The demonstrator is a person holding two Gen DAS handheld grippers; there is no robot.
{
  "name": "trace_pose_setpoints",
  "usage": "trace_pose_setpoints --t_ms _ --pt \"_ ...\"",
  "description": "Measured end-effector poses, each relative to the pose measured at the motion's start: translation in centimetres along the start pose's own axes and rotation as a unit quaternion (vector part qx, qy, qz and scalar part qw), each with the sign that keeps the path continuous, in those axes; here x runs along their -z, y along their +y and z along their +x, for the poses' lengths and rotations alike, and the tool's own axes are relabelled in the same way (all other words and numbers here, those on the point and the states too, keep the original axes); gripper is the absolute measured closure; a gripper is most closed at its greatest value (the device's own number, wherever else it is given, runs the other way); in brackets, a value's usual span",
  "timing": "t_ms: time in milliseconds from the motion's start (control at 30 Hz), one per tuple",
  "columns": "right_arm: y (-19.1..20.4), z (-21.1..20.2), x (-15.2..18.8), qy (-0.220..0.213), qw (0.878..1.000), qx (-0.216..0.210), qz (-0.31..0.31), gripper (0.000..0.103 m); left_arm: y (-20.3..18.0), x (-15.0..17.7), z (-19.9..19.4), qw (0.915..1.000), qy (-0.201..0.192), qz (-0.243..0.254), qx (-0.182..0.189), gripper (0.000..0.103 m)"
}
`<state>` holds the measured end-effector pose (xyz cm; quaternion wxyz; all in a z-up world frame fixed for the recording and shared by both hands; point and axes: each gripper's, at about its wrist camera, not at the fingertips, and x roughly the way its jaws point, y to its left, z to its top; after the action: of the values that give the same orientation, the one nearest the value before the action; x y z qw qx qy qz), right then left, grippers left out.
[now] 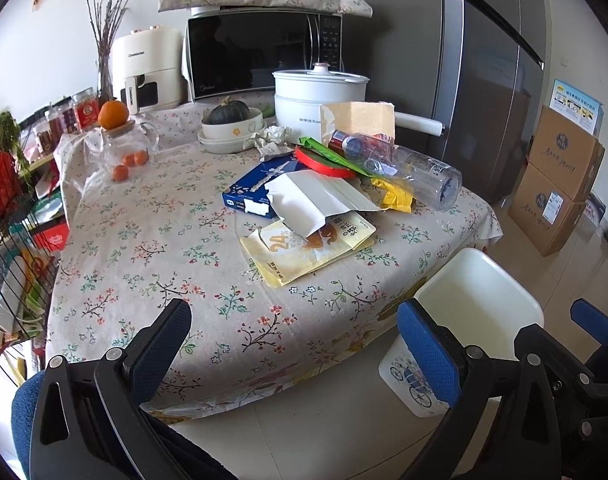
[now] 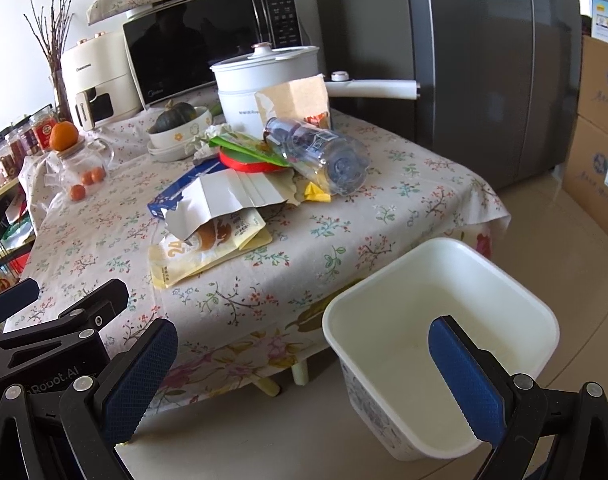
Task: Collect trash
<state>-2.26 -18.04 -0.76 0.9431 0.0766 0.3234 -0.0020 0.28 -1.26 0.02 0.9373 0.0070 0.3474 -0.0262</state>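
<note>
Floral tablecloth (image 1: 152, 240): clear bottle (image 1: 399, 164) lying flat, cap toward pot (image 1: 315, 92).

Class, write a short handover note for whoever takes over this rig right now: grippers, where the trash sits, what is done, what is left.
Left gripper: open, empty, short of the table's near edge.
Right gripper: open, empty, by the white bin.
Bin stands on the floor at the table corner; nothing shows inside.
Trash all on the tablecloth: yellow snack pouch, torn white envelope, blue box, clear plastic bottle, red lid, crumpled paper.
Done: nothing. Left: all of it.
</note>
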Motion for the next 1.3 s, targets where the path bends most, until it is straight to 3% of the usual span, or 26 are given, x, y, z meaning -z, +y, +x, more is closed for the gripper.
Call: trace_pose_setpoints --t_ms 1300 --pt "0.67 0.5 0.47 0.018 1.0 -0.012 -0.002 0.0 -0.18 0.31 0.17 1.0 0.004 0.007 -0.001 0.0"
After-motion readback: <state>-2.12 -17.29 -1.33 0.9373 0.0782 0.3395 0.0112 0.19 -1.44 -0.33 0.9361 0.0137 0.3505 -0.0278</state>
